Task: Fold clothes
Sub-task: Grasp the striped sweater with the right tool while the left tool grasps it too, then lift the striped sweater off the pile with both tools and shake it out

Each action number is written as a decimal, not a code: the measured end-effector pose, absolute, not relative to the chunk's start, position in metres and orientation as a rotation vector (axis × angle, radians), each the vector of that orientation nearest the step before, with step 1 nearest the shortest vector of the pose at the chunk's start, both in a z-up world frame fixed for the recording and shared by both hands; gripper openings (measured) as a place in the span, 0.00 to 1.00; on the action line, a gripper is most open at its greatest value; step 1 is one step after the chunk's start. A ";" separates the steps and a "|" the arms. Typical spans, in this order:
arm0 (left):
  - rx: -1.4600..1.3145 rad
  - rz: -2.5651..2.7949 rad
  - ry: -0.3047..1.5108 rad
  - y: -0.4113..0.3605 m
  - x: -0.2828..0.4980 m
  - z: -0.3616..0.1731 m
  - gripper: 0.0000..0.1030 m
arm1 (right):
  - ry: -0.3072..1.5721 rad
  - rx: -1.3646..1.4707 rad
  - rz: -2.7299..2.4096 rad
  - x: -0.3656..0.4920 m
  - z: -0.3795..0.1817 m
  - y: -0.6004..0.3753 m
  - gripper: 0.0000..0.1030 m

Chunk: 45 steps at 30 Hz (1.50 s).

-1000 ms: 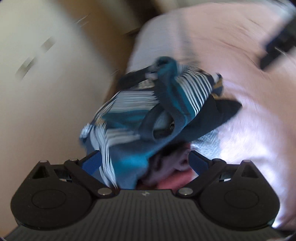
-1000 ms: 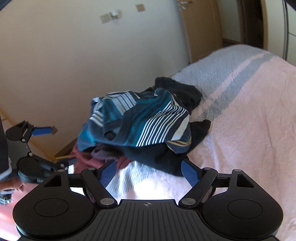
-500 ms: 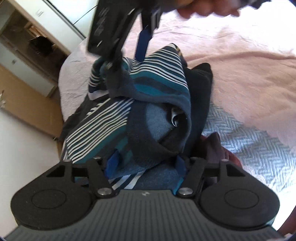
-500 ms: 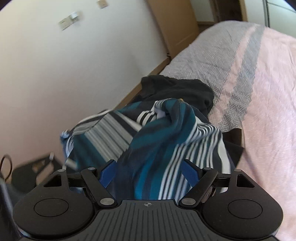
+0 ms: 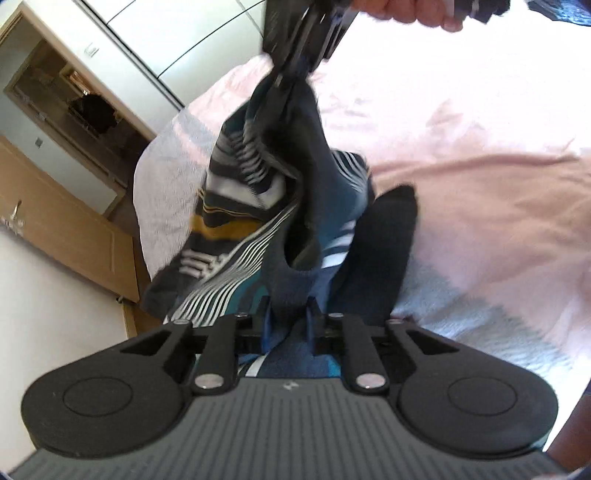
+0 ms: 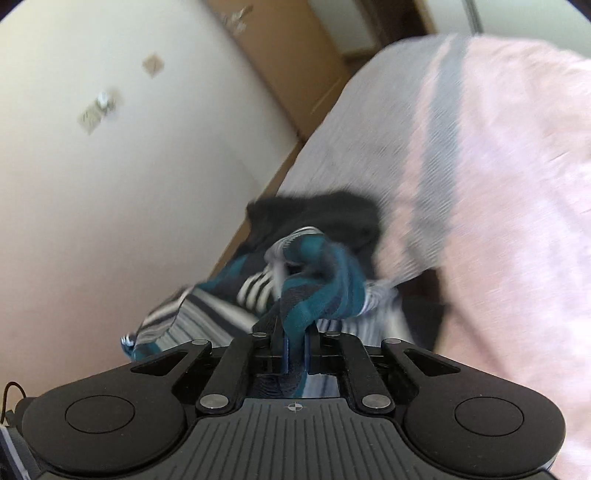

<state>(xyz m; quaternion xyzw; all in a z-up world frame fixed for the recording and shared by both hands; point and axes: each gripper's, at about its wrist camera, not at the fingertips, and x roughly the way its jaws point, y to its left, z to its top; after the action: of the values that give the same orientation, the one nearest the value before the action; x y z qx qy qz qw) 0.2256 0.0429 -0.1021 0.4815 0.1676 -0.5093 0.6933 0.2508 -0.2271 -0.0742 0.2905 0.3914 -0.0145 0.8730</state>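
Left gripper (image 5: 288, 317) clamped on the dark blue edge of the striped shirt (image 5: 236, 236), jaws drawn in tight on the fabric at the bottom centre of the left wrist view. Right gripper (image 6: 293, 349) likewise clamped on the same shirt (image 6: 317, 291), jaws nearly together with a teal and navy fold bunched between them. Seen also from the left wrist view, high up: the right gripper (image 5: 295, 70) pinching the top of the shirt, with a hand (image 5: 410, 13) behind it at the upper edge. Shirt lifted and stretched between the two grippers, hanging above the bed (image 5: 480, 129); teal, navy and white stripes, one mustard band near the middle. Dark garment (image 5: 388, 243) lying on the bed just beside and under the hanging shirt, at the bed's edge nearest the wall (image 6: 110, 221). Bed covered in a pink spread with grey herringbone bands. Wooden cabinet (image 5: 66, 236) and an open wardrobe (image 5: 74, 103) beyond the bed. No readable writing or brand on shirt or grippers; only a small mark on each gripper body, too small to tell. Right wrist view blurred.
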 end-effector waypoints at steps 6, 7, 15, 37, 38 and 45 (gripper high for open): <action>1.062 -1.236 0.295 0.006 0.125 -0.052 0.07 | 0.723 0.598 -0.074 0.138 -0.021 -0.296 0.05; 1.069 -1.254 0.285 -0.004 0.103 -0.047 0.07 | 0.709 0.595 -0.078 0.117 -0.014 -0.306 0.05; 0.974 -1.513 0.322 -0.102 -0.094 -0.025 0.06 | 0.617 0.571 -0.078 -0.066 0.032 -0.387 0.05; 1.155 -1.888 0.359 -0.372 -0.156 -0.113 0.50 | 0.710 0.803 -0.762 -0.386 -0.045 -0.540 0.66; 1.173 -1.890 0.358 -0.383 -0.145 -0.122 0.53 | 0.718 0.859 -0.786 -0.394 -0.058 -0.530 0.66; 1.278 -1.991 0.315 -0.474 -0.112 -0.197 0.60 | 0.704 1.136 -0.912 -0.386 -0.145 -0.474 0.66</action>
<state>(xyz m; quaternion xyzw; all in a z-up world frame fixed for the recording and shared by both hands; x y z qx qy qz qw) -0.1123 -0.4735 -0.1973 0.4978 0.1227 -0.7754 0.3686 -0.3859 -0.4745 -0.1454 0.5079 0.3150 -0.4079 0.6902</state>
